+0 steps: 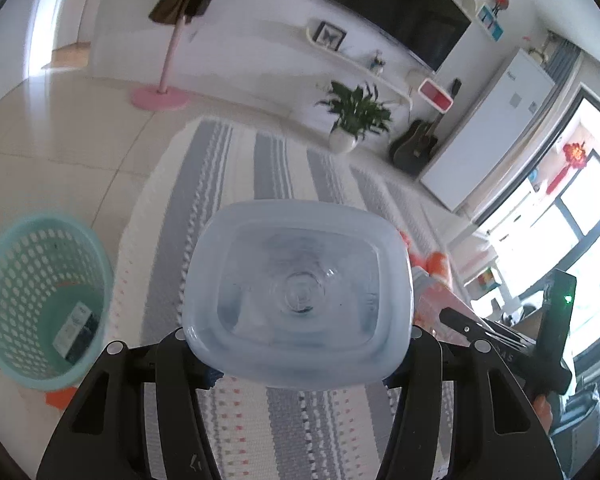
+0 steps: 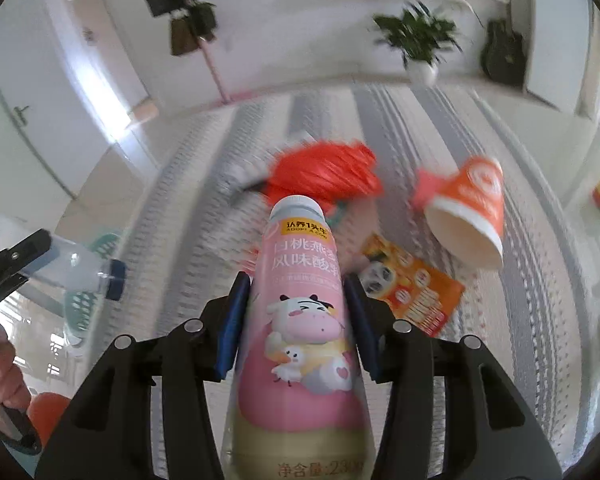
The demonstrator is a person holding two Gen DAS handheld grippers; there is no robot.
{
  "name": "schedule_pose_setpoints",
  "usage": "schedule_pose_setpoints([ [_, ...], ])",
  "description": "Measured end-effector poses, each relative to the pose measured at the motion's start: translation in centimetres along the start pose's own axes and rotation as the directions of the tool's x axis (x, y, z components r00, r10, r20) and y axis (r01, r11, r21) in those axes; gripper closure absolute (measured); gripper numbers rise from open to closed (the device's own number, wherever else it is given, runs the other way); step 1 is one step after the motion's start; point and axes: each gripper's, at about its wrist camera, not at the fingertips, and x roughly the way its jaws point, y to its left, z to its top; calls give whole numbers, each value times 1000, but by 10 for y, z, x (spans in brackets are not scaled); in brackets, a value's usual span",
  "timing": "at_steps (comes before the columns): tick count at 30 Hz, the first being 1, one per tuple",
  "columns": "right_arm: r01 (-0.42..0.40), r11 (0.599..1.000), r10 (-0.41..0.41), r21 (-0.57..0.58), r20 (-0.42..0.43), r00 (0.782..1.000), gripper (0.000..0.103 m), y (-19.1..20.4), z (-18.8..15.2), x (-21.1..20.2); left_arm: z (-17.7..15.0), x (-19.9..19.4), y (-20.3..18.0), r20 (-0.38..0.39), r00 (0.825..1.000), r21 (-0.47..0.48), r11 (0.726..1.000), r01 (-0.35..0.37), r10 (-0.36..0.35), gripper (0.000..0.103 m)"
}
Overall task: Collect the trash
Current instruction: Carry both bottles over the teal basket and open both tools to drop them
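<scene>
My left gripper (image 1: 298, 334) is shut on a clear plastic bottle (image 1: 300, 292), which I see end-on from its square base. In the right wrist view this bottle (image 2: 72, 268) shows a blue cap and lies level in the left gripper (image 2: 8, 264), held by a hand (image 2: 4, 368). My right gripper (image 2: 296, 284) is shut on a pink yogurt-drink bottle (image 2: 300, 320) with a cow picture and a white cap pointing away. A teal mesh basket (image 1: 4, 280) stands on the floor at lower left, with a small carton inside it. Both grippers hang above a striped rug (image 1: 280, 168).
On the rug lie a red plastic bag (image 2: 328, 176), an orange paper cup (image 2: 472, 208) on its side and an orange snack packet (image 2: 416, 292). A potted plant (image 1: 356, 120), a guitar (image 1: 416, 148) and a pink coat stand (image 1: 160, 96) line the far wall.
</scene>
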Motion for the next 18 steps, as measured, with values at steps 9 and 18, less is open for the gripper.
schedule_pose_setpoints([
  [9, -149, 978, 164, -145, 95, 982, 58, 106, 38, -31, 27, -68, 41, 136, 990, -38, 999, -27, 32, 50],
  [18, -279, 917, 293, -285, 7, 956, 58, 247, 51, 19, 40, -113, 141, 205, 961, -195, 970, -144, 184, 50],
])
